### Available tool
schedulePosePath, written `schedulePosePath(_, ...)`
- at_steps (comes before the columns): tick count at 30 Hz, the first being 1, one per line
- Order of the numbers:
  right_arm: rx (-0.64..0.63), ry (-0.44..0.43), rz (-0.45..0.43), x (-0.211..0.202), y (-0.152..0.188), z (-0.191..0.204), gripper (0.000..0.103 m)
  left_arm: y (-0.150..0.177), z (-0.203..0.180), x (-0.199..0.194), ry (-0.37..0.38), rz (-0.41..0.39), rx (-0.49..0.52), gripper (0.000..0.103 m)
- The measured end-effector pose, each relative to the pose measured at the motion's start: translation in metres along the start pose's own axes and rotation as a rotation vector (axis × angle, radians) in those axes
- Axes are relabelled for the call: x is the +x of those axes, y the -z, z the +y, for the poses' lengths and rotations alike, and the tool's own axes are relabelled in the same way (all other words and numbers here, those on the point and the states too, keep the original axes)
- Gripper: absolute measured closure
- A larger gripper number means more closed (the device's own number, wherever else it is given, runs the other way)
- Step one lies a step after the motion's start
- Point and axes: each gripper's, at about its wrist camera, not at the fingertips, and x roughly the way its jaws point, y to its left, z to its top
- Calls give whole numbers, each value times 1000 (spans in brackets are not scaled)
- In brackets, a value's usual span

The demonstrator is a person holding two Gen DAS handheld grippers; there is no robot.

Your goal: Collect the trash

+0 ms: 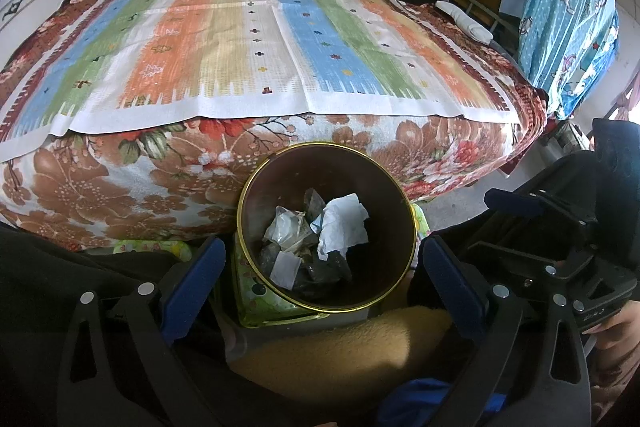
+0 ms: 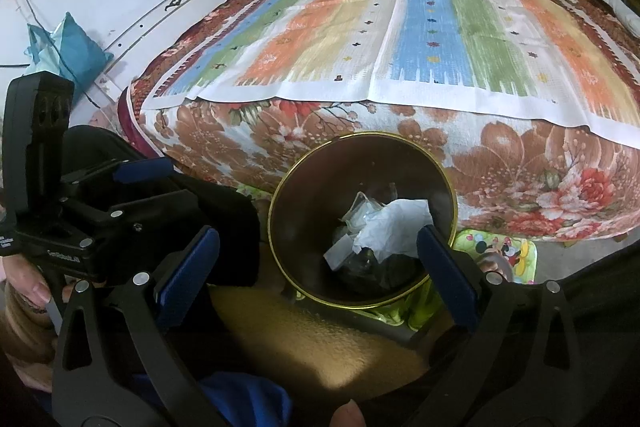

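Note:
A dark round bin with a gold rim (image 1: 246, 187) stands on the floor against the bed; it also shows in the right wrist view (image 2: 276, 199). Inside lie crumpled white paper (image 1: 342, 223) (image 2: 394, 227), clear plastic wrappers (image 1: 286, 227) (image 2: 358, 213) and dark scraps. My left gripper (image 1: 324, 267) is open and empty, its blue fingers either side of the bin's near rim. My right gripper (image 2: 320, 259) is open and empty, just above the bin's near side. Each gripper shows in the other's view, the right one (image 1: 560, 227) and the left one (image 2: 100, 195).
A bed with a floral cover (image 1: 120, 187) and a striped mat (image 1: 260, 47) fills the view behind the bin. A tan cloth (image 1: 340, 347) lies below the grippers. A green cartoon floor mat (image 2: 500, 255) lies under the bin. Blue patterned fabric (image 1: 568, 7) hangs at the right.

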Motion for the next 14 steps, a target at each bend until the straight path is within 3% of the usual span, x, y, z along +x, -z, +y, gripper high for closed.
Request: schedulePosePath(14, 2, -3, -1, -1, 0, 0, 9, 0, 0, 0, 0, 4, -4, 6)
